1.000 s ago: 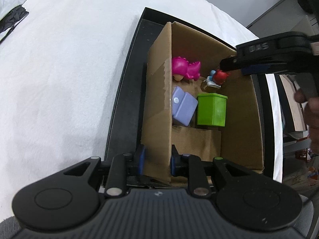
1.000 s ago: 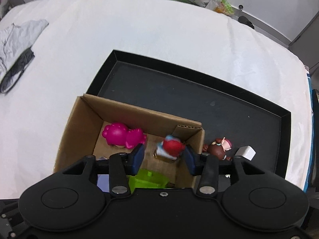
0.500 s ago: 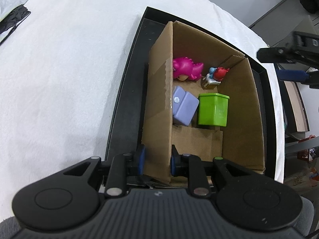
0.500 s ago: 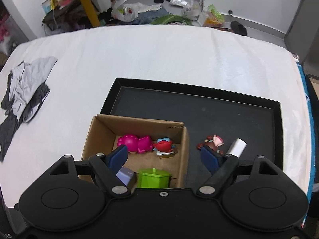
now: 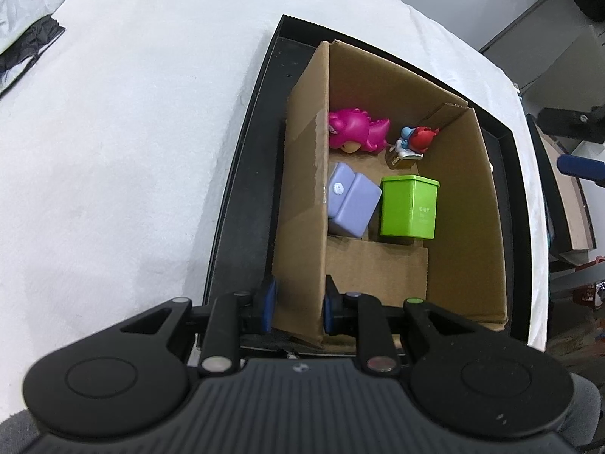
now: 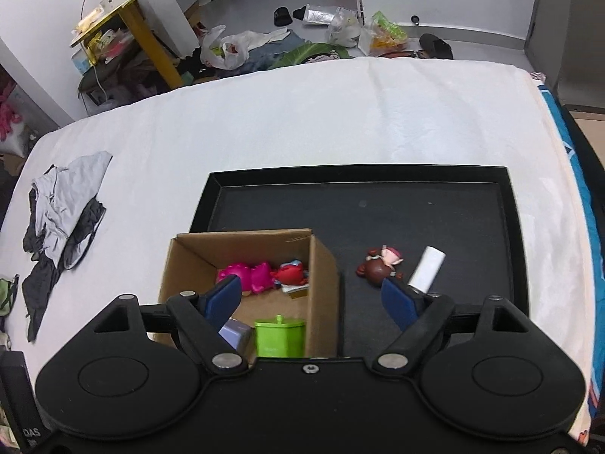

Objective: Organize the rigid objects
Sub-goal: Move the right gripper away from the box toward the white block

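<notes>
My left gripper (image 5: pixel 298 304) is shut on the near wall of the cardboard box (image 5: pixel 465 208). Inside the box lie a pink dinosaur toy (image 5: pixel 355 134), a red-and-blue figure (image 5: pixel 416 142), a purple case (image 5: pixel 351 204) and a green container (image 5: pixel 410 208). My right gripper (image 6: pixel 310 297) hovers above the box (image 6: pixel 325 276), jaws opening wide with nothing between them. To the right of the box, a brown figure (image 6: pixel 380 266) and a white cylinder (image 6: pixel 427 268) lie on the black tray (image 6: pixel 378 174).
The tray rests on a white bed sheet (image 6: pixel 340 113). Grey and black clothes (image 6: pixel 64 208) lie at the bed's left side. Beyond the bed's far edge are bags and a yellow table (image 6: pixel 124 11).
My right gripper let go of the red-and-blue figure inside the box, opened wide, and rose and drew back toward the right. The left gripper and the box stayed put.
</notes>
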The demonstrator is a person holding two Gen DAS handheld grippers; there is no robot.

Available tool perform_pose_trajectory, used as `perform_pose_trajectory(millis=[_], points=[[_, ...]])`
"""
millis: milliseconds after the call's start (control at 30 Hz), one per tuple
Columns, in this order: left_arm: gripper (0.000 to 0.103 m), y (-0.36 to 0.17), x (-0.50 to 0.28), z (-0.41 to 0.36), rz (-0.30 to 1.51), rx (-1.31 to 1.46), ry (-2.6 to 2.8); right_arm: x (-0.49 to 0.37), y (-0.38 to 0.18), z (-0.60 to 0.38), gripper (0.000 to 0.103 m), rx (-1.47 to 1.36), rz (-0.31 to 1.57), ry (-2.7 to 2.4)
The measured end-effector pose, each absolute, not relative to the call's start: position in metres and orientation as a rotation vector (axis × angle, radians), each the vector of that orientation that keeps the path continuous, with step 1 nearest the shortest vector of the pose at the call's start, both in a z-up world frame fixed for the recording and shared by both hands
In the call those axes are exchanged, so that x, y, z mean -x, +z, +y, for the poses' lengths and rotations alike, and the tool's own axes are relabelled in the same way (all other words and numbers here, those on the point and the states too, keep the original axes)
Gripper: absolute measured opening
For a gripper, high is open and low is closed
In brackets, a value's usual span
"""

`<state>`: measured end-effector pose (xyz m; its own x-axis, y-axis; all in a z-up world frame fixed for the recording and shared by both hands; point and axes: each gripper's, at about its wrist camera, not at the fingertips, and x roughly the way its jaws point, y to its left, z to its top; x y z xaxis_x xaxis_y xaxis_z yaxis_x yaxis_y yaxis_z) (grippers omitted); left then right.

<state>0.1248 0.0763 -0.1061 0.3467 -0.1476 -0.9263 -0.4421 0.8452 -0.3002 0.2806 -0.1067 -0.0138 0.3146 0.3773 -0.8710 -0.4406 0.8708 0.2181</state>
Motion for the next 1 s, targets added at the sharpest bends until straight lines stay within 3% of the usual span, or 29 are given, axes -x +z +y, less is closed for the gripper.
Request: perform_pose_trajectory(millis=[167,267,1000], points=[[0.022,-0.105,-0.125,0.075,1.224,0.557,0.224,-0.282,-0.016,-0.125,0.084,0.021,1.131,0.528],[0.022,-0.105,-0.124,0.074,1.231,0.547,0.231,-0.284,-0.017,-0.135,0.091,0.001,1.129,0.528],[0.018,-0.108,-0.134,0.061,1.261,0.481,0.269,-0.307,-0.049,-0.218,0.09,-0.147,1.158,0.472]])
